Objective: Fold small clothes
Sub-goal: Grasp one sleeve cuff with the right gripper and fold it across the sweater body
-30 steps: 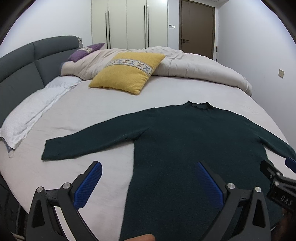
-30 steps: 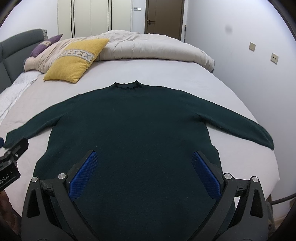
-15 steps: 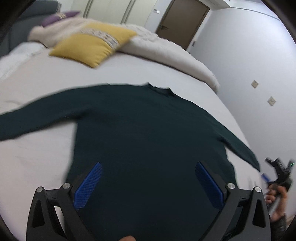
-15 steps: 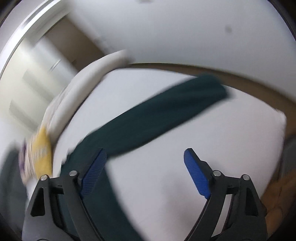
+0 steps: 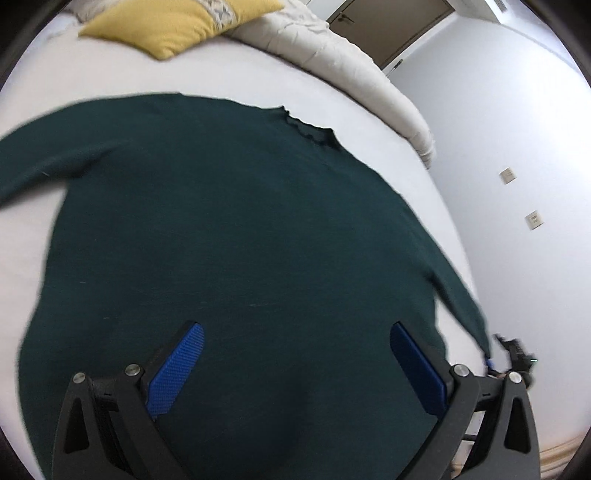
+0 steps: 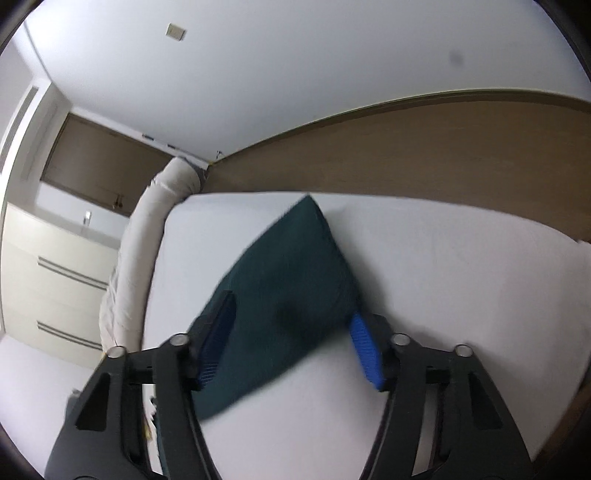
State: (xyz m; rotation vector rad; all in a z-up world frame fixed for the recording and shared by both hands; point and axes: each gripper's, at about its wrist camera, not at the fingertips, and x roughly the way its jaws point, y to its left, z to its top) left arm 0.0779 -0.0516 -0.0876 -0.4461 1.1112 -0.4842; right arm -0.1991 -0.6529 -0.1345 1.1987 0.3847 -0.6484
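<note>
A dark green long-sleeved sweater (image 5: 236, 236) lies flat on the white bed (image 5: 236, 70), collar toward the far side. My left gripper (image 5: 295, 365) is open, hovering over the sweater's lower body. My right gripper (image 6: 291, 339) is open, its blue pads either side of the right sleeve's cuff end (image 6: 291, 266), low over the bed near its edge. In the left wrist view the right gripper (image 5: 513, 354) shows small at the sleeve's tip.
A yellow cushion (image 5: 177, 22) and a rolled beige duvet (image 5: 343, 62) lie at the far side of the bed. The white wall (image 5: 517, 147) and wooden floor (image 6: 424, 151) run close beside the bed's right edge. A wardrobe (image 6: 48, 280) stands beyond.
My right gripper swung from over the sweater's body out to the right sleeve's cuff and dropped low around it. My left gripper moved right and closer over the body.
</note>
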